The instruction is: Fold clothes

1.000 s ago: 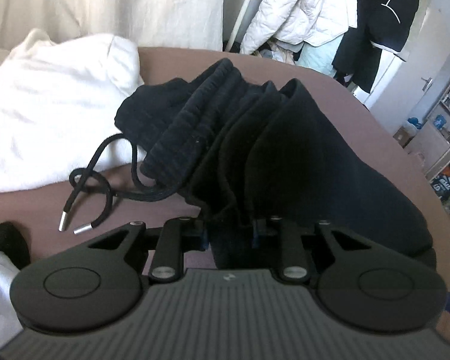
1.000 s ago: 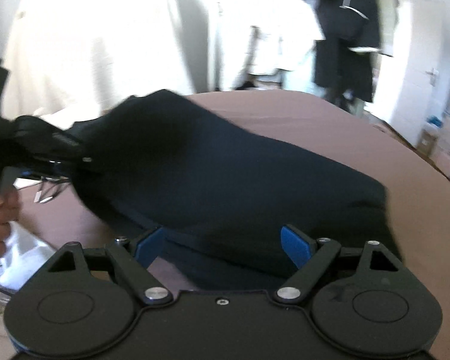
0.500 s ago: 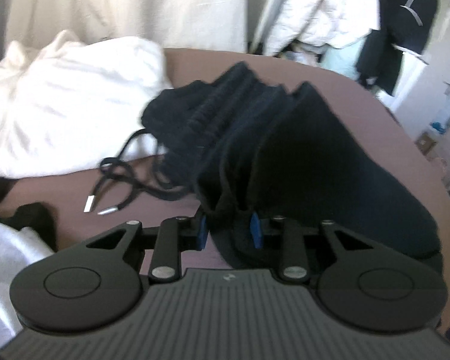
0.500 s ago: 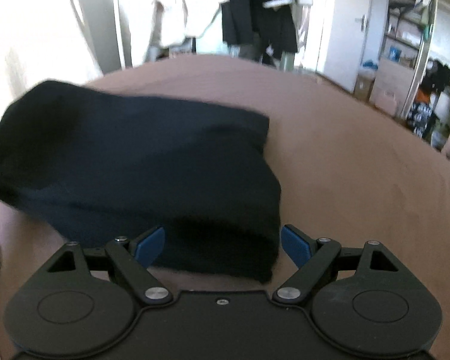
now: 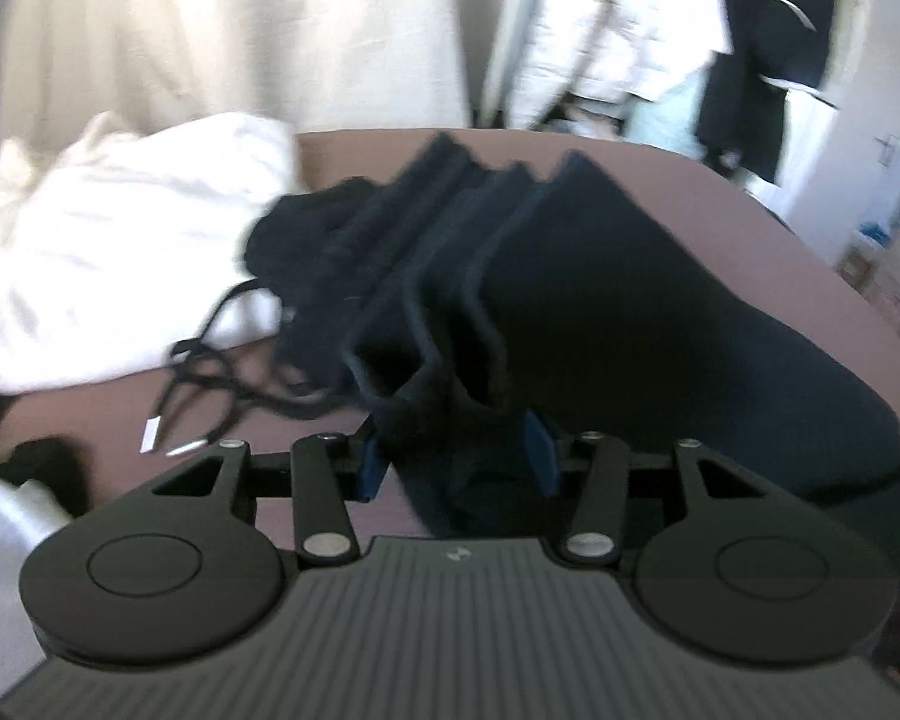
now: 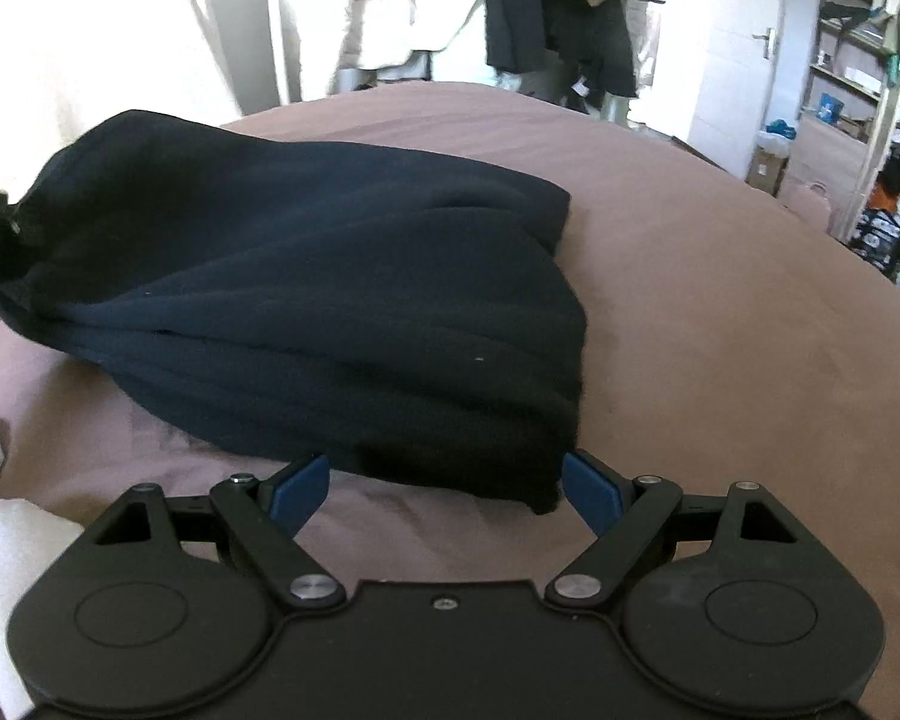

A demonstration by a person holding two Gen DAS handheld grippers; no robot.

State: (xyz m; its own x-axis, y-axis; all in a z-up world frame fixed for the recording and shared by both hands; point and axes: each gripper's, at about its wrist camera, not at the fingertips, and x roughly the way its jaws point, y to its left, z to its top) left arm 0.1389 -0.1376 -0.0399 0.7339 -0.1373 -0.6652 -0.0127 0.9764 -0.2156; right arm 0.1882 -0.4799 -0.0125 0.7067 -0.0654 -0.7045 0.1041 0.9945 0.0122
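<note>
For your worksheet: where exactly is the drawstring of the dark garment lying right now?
In the left wrist view the drawstring trails from the dark garment onto the brown bed cover, left of the left claw, below the white bedding.

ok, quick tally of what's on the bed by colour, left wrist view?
Dark navy: 1, the bunched trousers with drawstring, held in the left gripper.
White: 1, the crumpled bedding.
Black: 1, a small cloth at the left edge.
Total: 3
</note>
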